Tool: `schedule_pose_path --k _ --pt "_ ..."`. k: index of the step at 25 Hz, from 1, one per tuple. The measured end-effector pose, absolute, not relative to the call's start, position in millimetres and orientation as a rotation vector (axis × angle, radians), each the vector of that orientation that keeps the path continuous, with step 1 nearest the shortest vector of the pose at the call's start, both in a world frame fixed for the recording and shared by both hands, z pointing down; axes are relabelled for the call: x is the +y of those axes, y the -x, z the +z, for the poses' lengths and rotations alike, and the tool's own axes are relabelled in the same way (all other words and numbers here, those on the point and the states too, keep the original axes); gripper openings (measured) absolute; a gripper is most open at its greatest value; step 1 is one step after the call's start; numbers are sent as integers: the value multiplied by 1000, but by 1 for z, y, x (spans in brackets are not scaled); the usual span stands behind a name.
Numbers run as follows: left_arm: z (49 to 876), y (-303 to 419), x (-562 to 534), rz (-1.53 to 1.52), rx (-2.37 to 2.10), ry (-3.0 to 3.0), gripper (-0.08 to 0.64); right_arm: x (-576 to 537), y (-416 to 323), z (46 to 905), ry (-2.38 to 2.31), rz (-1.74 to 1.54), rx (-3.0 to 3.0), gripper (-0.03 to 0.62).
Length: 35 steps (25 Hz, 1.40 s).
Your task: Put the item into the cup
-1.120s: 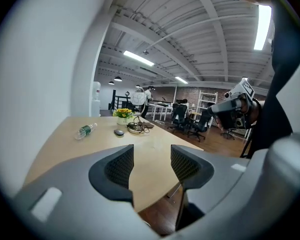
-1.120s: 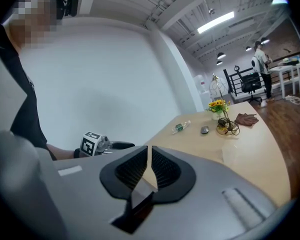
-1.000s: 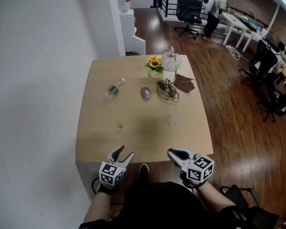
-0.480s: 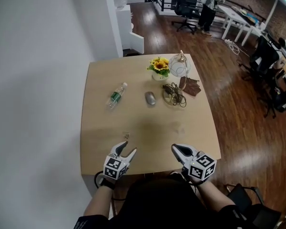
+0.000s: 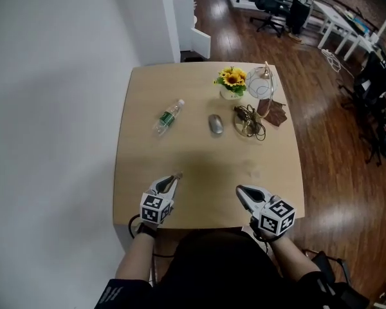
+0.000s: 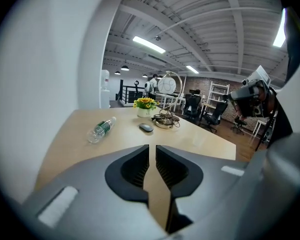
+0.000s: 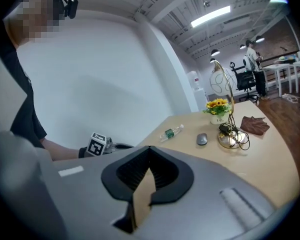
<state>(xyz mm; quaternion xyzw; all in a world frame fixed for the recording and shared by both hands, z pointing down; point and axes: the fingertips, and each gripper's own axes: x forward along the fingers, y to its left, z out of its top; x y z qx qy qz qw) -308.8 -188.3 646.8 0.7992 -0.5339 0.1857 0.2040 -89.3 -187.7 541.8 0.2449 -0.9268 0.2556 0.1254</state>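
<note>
I see no cup that I can make out in any view. My left gripper (image 5: 174, 177) hovers over the near left part of the wooden table (image 5: 148, 159). Its jaws are closing, with only a narrow slit left (image 6: 152, 147) and nothing between them. A tiny speck lies by its tips in the head view, too small to identify. My right gripper (image 5: 240, 190) is over the near right edge, its tips touching (image 7: 149, 149) and empty. A faint pale spot (image 5: 251, 167) on the table ahead of it is too dim to name.
Further back lie a clear plastic bottle (image 5: 168, 116) on its side and a grey mouse (image 5: 215, 123). Behind them are a sunflower pot (image 5: 231, 84), a hoop lamp with tangled cable (image 5: 251, 121) and a brown cloth (image 5: 278, 111). A white wall runs along the left.
The left gripper's jaws have gone from wide apart to almost together. Both grippers have moved forward over the table's near edge. The head view has shifted, so the table sits lower.
</note>
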Motion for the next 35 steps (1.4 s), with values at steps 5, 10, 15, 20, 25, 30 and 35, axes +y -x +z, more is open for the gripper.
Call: schedule_pose_path --k 5,10,15,20,25,30,35 --pt "684 319 -194 692 -1417 -2150 126 -195 94 540 -696 752 -2704 8" --pt "711 310 -202 913 -1340 -2152 143 -198 96 542 -687 747 -2691 8" --pt "741 304 -215 1146 -1280 -2140 143 -198 94 546 -679 753 -2672 8" --pt "769 310 -229 1242 -1277 -2073 136 -195 81 552 -701 767 -2641 8" --pt "782 316 -232 1288 -1275 -2043 67 -194 63 558 -736 794 -2615 8" --pt "788 311 -231 1335 -1255 -2052 -3 -195 47 562 -779 831 -2601 8" --pt "765 301 -242 1304 -1299 -2107 -3 -199 37 560 -803 834 -2611 8"
